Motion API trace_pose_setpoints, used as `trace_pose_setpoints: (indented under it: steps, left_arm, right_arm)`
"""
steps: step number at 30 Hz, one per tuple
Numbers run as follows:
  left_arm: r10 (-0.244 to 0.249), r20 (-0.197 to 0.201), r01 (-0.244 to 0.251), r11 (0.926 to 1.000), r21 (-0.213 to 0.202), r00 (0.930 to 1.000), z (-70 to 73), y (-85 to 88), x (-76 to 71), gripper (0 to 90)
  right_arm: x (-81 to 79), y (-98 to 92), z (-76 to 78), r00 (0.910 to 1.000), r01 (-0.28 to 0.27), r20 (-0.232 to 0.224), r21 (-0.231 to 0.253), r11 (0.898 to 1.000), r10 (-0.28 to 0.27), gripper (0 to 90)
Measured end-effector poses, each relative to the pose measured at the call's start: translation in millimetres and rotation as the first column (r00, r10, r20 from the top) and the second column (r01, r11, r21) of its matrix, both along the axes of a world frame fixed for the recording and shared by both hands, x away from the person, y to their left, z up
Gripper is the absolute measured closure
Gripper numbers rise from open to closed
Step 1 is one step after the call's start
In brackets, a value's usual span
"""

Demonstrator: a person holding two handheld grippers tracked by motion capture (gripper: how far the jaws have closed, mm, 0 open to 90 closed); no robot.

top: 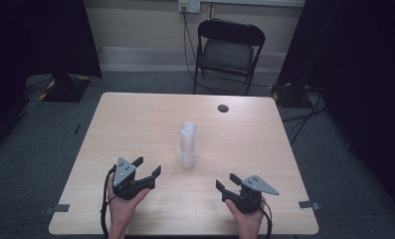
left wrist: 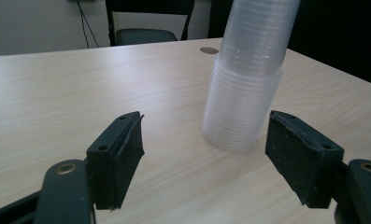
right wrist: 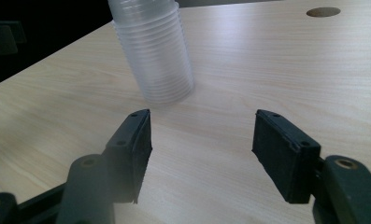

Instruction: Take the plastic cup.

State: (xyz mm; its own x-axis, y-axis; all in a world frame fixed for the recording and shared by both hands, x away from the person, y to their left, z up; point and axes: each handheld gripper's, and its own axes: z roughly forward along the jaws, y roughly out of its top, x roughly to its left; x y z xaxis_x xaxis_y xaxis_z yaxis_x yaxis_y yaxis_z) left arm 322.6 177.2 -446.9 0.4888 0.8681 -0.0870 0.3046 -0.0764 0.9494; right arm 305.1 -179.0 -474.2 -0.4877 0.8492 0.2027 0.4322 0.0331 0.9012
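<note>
A tall stack of clear plastic cups [top: 187, 145] stands upside down near the middle of the light wooden table [top: 135, 119]. My left gripper [top: 148, 167] rests near the front left, open and empty, its jaws turned toward the stack. In the left gripper view the stack [left wrist: 246, 88] rises just beyond my open left gripper [left wrist: 204, 156], ahead of the right jaw. My right gripper [top: 226, 182] sits at the front right, open and empty. In the right gripper view the cups [right wrist: 155, 53] stand ahead and to the left of my open right gripper [right wrist: 202, 149].
A round cable hole [top: 223, 108] lies near the table's far edge. A black folding chair [top: 226, 52] stands behind the table against the wall. Dark curtains hang at both sides, and cables run on the grey floor.
</note>
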Motion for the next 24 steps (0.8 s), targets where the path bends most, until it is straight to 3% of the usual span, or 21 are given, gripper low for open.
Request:
trace_pose_setpoints:
  steps: [16, 19, 21, 24]
  left_arm:
    - [-0.039, 0.048, 0.037, 0.9984, 0.041, 0.9981, 27.2, -18.4, 16.7, 23.3]
    - [-0.065, 0.049, 0.064, 0.9977, 0.023, 0.9967, 31.9, -22.4, 20.8, 23.7]
    - [-0.054, 0.057, 0.052, 0.9975, 0.047, 0.9969, 36.1, -24.7, 21.7, 23.9]
    - [-0.057, 0.072, 0.055, 0.998, 0.032, 0.9958, 43.0, -25.9, 22.4, 24.7]
  right_arm:
    - [-2.5, 5.2, 1.1, 0.9996, -0.027, 0.002, -0.009, 1.0, 0.027, 39.1]
    - [-2.3, 6.1, 1.3, 0.9995, -0.03, 0.004, -0.015, 0.999, 0.03, 39.0]
    - [-2.1, 6.6, 1.2, 0.9995, -0.031, 0.003, -0.014, 0.999, 0.031, 39.0]
    - [-2.3, 6.5, 1.4, 0.9995, -0.031, 0.004, -0.015, 0.999, 0.031, 39.0]
